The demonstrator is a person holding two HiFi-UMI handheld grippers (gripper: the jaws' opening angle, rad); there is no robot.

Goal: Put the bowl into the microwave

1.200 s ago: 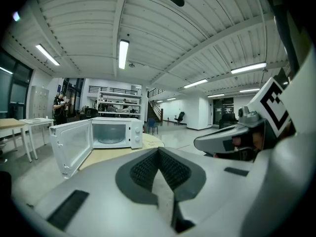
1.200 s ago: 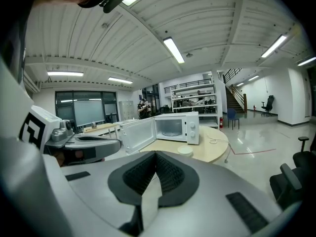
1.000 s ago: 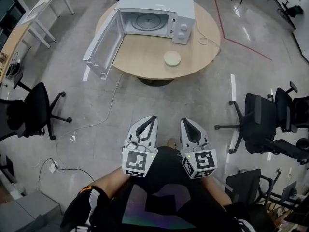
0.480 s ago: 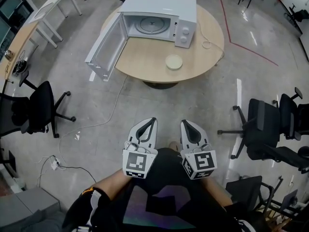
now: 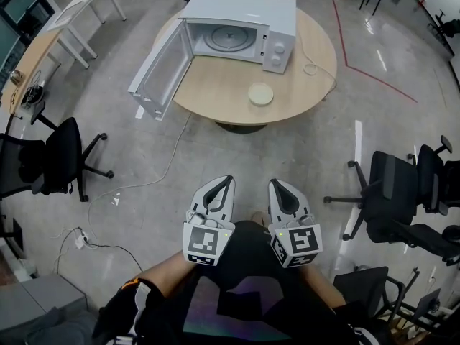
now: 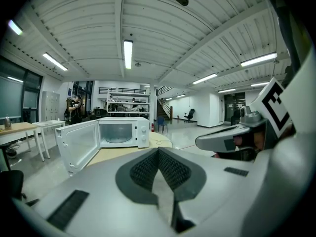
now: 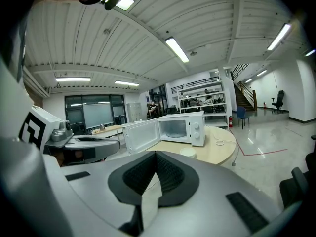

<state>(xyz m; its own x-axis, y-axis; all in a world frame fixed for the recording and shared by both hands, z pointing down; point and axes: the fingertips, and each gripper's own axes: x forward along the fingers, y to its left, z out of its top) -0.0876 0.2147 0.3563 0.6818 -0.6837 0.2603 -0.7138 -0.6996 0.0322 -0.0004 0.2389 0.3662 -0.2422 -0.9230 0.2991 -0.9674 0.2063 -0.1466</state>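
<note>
A shallow cream bowl (image 5: 261, 94) sits on the round wooden table (image 5: 215, 99), in front of the control panel of a white microwave (image 5: 241, 20). The microwave's door (image 5: 159, 67) hangs wide open to the left and the cavity is empty. Both grippers are held close to my body, far from the table. My left gripper (image 5: 227, 179) and right gripper (image 5: 276, 182) are shut with nothing in them. In the left gripper view the microwave (image 6: 122, 132) stands beyond the left gripper (image 6: 158, 152); the bowl is hidden there. The right gripper view shows the bowl (image 7: 188, 152) past the right gripper (image 7: 156, 154).
Grey floor lies between me and the table. Black office chairs stand at the left (image 5: 54, 160) and right (image 5: 402, 185). A cable (image 5: 144, 185) trails over the floor from the table, and a cord (image 5: 314, 67) lies beside the microwave. Desks (image 5: 43, 42) line the far left.
The table, microwave and bowl have drifted slightly down and right in the head view. Both grippers keep the same pose, still shut.
</note>
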